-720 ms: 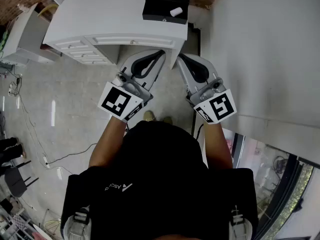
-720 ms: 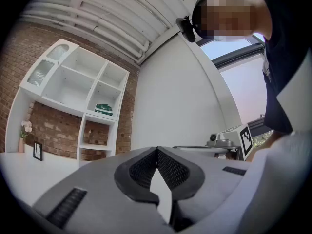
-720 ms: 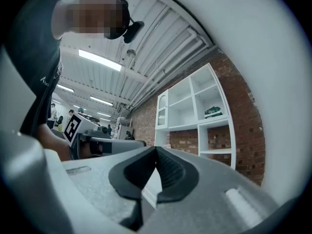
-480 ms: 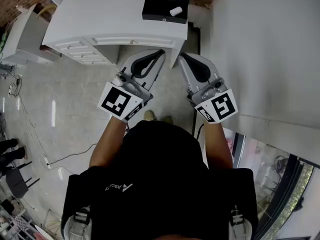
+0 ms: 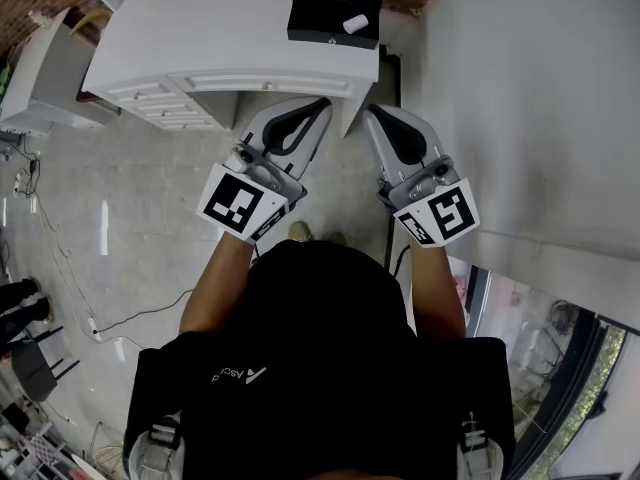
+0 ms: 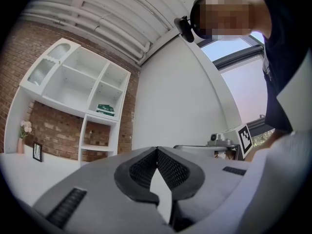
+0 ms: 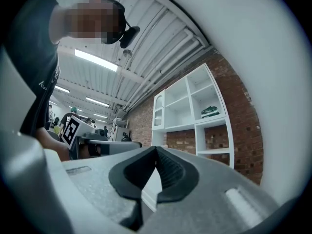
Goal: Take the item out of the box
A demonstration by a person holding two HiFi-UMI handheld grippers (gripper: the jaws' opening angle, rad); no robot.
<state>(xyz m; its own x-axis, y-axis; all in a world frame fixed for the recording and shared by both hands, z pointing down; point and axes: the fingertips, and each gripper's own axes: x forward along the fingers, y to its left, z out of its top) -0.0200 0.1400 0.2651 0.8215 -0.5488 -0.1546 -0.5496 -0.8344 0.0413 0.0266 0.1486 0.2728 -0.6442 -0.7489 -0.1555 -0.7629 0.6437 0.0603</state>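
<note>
Nothing is out of the box yet. The black box [image 5: 333, 8] stands at the far edge of the white table [image 5: 220, 38], and the small white item [image 5: 353, 24] lies at its right side. Whether it rests inside the box or on top of it is hard to say from here.

The left gripper [image 5: 322, 103] and the right gripper [image 5: 369, 111] are both held side by side on the near side of the table, well short of the box. Each has its jaws closed tip to tip, and neither has hold of anything.

So by my reading the whole job is ahead: reach over the table, open a gripper, take the white item and lift it clear.

There's very little writing to read. The black shirt [image 5: 240, 374] carries pale letters that start "Asc", and the rest is lost. The marker cubes [image 5: 240, 205] show only black-and-white square patterns, with no words on them. A green packet [image 6: 105, 109] sits on the white shelf [image 6: 78, 89] against the brick wall, but its print is too small to read.
</note>
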